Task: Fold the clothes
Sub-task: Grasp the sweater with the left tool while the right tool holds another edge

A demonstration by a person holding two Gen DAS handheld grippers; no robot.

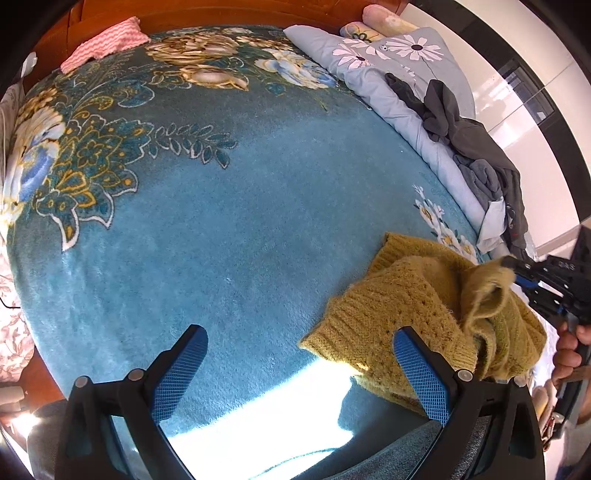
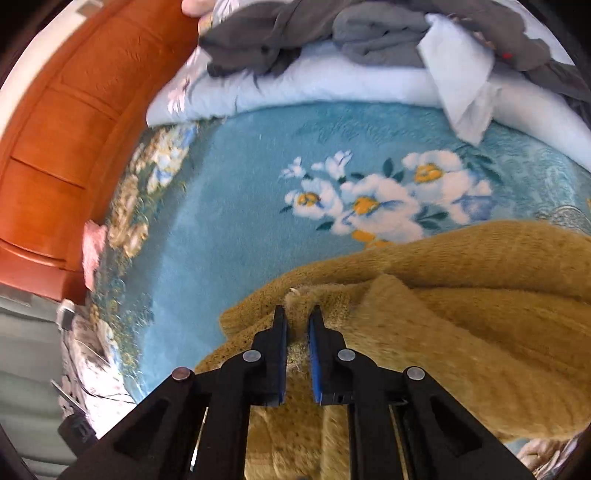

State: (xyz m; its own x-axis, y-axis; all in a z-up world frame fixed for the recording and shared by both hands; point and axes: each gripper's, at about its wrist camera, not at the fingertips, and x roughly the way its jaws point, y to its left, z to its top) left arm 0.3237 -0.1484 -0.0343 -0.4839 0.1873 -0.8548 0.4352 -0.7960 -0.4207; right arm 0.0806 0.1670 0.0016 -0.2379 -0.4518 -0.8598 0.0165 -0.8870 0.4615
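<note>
On plush blanket (image 1: 221,240), nubby sweater (image 2: 461,314) (mustard knit) bunched.

Right tongs (image 2: 297,314) nearly closed, blue pads pinching a raised fold of mustard knit sweater (image 2: 461,325). Sweater bunched under and to the right of the tongs, spread over a teal floral blanket (image 2: 207,229) on the bed. White-and-yellow flower print (image 2: 373,203) just beyond the sweater's far edge, ahead of the tongs. Farther ahead, a rolled pale blue quilt (image 2: 332,86) with a heap of dark grey clothes (image 2: 369,33) on top. Far left of the tongs, an orange wooden headboard (image 2: 62,140); small pink cloth (image 2: 92,251) at its foot, touching the blanket's edge.
</note>
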